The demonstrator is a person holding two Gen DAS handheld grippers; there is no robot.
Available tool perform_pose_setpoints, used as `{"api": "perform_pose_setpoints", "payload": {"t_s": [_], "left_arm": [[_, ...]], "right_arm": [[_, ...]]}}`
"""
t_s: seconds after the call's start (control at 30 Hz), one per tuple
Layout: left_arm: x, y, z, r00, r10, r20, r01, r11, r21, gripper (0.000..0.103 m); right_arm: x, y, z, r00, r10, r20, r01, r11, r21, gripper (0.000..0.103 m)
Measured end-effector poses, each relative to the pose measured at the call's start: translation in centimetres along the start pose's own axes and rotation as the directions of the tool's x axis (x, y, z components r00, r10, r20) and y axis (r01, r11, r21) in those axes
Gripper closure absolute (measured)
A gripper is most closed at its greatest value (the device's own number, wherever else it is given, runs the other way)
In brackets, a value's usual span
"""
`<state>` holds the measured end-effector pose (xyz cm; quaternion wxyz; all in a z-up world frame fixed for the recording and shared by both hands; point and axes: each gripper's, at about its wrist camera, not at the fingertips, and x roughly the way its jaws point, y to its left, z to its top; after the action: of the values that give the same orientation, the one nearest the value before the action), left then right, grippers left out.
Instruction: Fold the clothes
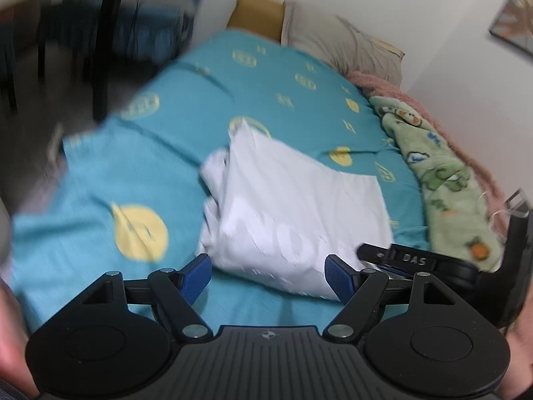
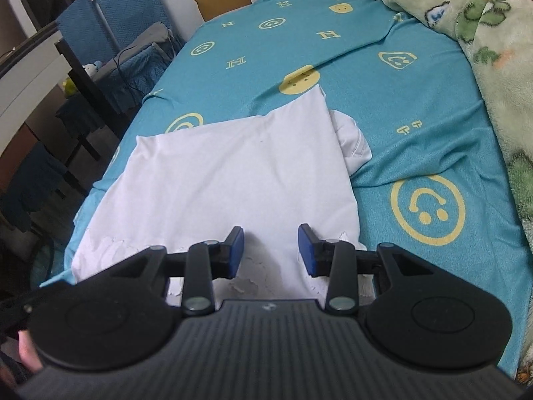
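with both the left claw [image 1: 268, 275] and right claw [image 2: 270, 248] open and empty, the half-folded white shirt [image 2: 233, 173] could bunch if pinched unevenly.

The right tool [image 2: 270, 250] hangs over the near edge of a white shirt [image 2: 233, 170], its blue pads apart with only cloth below, nothing clamped. The shirt lies folded on a teal bed sheet [image 2: 416, 106] printed with yellow smileys. A green blanket [image 2: 493, 66] is bunched at the right. Blue chairs [image 2: 110, 16] stand off to the left.
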<state>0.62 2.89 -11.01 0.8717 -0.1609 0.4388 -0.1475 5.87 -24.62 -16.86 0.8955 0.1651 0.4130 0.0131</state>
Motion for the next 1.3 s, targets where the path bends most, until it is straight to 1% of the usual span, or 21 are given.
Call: {"api": "perform_pose_setpoints", "payload": {"t_s": [0.03, 0.13, 0.2, 0.23, 0.33, 0.4, 0.5, 0.57, 0.6, 0.63, 0.7, 0.73, 0.77, 0.83, 0.87, 0.97, 1.1, 1.13, 1.2, 1.27, 1.3], "left_arm": [[0.4, 0.3, 0.1, 0.999, -0.020, -0.026, 0.020, 0.999, -0.029, 0.026], [3.2, 1.0, 0.1, 0.991, -0.036, -0.126, 0.023, 0.995, -0.100, 0.025], [5.5, 2.0, 0.0, 0.981, -0.039, -0.189, 0.005, 0.984, -0.179, 0.025], [6.3, 2.4, 0.1, 0.978, -0.025, -0.206, -0.017, 0.980, -0.199, 0.026], [6.6, 2.8, 0.9, 0.989, -0.016, -0.150, -0.016, 0.978, -0.208, 0.024], [6.7, 2.7, 1.1, 0.991, -0.008, -0.135, -0.020, 0.979, -0.202, 0.024], [5.9, 2.6, 1.3, 0.998, -0.018, -0.061, 0.006, 0.981, -0.192, 0.027], [4.6, 2.5, 1.4, 0.998, -0.059, 0.020, 0.062, 0.979, -0.195, 0.029], [4.1, 2.8, 1.4, 0.994, -0.095, 0.055, 0.104, 0.971, -0.214, 0.029], [4.1, 2.8, 1.5, 0.991, -0.121, 0.065, 0.133, 0.960, -0.248, 0.028], [4.7, 3.9, 1.4, 0.992, -0.120, 0.024, 0.122, 0.941, -0.316, 0.027], [5.3, 4.3, 1.2, 0.993, -0.112, -0.019, 0.099, 0.931, -0.350, 0.027], [6.0, 5.0, 0.9, 0.991, -0.119, -0.058, 0.087, 0.917, -0.390, 0.027], [6.6, 6.0, 0.7, 0.985, -0.159, -0.073, 0.107, 0.880, -0.463, 0.028], [6.7, 6.3, 0.7, 0.983, -0.172, -0.061, 0.122, 0.867, -0.482, 0.029], [6.0, 6.5, 0.9, 0.974, -0.226, 0.027, 0.209, 0.842, -0.497, 0.033], [4.9, 6.6, 0.8, 0.949, -0.289, 0.126, 0.311, 0.802, -0.509, 0.033], [5.1, 6.6, 0.8, 0.954, -0.276, 0.114, 0.295, 0.807, -0.511, 0.033], [5.6, 6.6, 0.7, 0.965, -0.249, 0.086, 0.257, 0.819, -0.514, 0.039], [6.5, 6.6, 0.4, 0.982, -0.188, 0.013, 0.168, 0.843, -0.512, 0.046], [6.8, 6.7, 0.1, 0.983, -0.182, -0.011, 0.149, 0.836, -0.528, 0.046]], "right_arm": [[0.0, 0.0, 0.0, 1.000, 0.000, 0.000, 0.000, 1.000, -0.001, 0.064], [0.1, -0.1, 0.1, 1.000, 0.004, -0.001, -0.004, 1.000, 0.005, 0.064], [0.1, -0.1, 0.1, 1.000, 0.005, -0.003, -0.005, 1.000, 0.009, 0.064], [0.1, -0.1, 0.1, 1.000, 0.006, -0.004, -0.006, 1.000, 0.010, 0.064], [0.1, -0.1, 0.1, 1.000, 0.008, -0.002, -0.008, 1.000, 0.013, 0.064], [0.0, -0.1, 0.1, 1.000, 0.008, -0.001, -0.008, 1.000, 0.014, 0.064], [0.0, 0.1, 0.0, 1.000, 0.004, -0.002, -0.004, 1.000, 0.011, 0.064], [-0.1, 0.1, 0.0, 1.000, 0.001, -0.003, -0.001, 1.000, 0.014, 0.064], [-0.1, 0.1, 0.0, 1.000, 0.000, -0.003, 0.000, 1.000, 0.016, 0.064], [0.0, 0.1, 0.0, 1.000, 0.000, -0.005, 0.000, 1.000, 0.019, 0.064], [0.0, 0.0, 0.0, 1.000, 0.004, -0.006, -0.004, 1.000, 0.025, 0.064], [0.0, 0.0, 0.0, 1.000, 0.006, -0.007, -0.006, 1.000, 0.029, 0.064], [0.0, -0.1, 0.0, 1.000, 0.008, -0.008, -0.008, 0.999, 0.031, 0.064], [0.1, -0.2, 0.0, 1.000, 0.008, -0.008, -0.007, 0.999, 0.035, 0.064], [0.0, -0.2, 0.0, 1.000, 0.011, -0.006, -0.011, 0.999, 0.043, 0.064], [-0.3, -0.8, 0.1, 1.000, 0.031, 0.002, -0.031, 0.995, 0.094, 0.064], [-0.5, -2.1, 0.1, 0.998, 0.068, 0.016, -0.069, 0.977, 0.204, 0.064], [-0.6, -2.3, 0.2, 0.997, 0.075, 0.018, -0.077, 0.971, 0.225, 0.064], [-0.7, -2.6, 0.2, 0.996, 0.090, 0.022, -0.092, 0.962, 0.258, 0.062], [-1.2, -2.7, 0.2, 0.992, 0.121, 0.034, -0.126, 0.947, 0.294, 0.061], [-1.6, -2.7, 0.1, 0.987, 0.152, 0.043, -0.158, 0.935, 0.317, 0.060]]}}
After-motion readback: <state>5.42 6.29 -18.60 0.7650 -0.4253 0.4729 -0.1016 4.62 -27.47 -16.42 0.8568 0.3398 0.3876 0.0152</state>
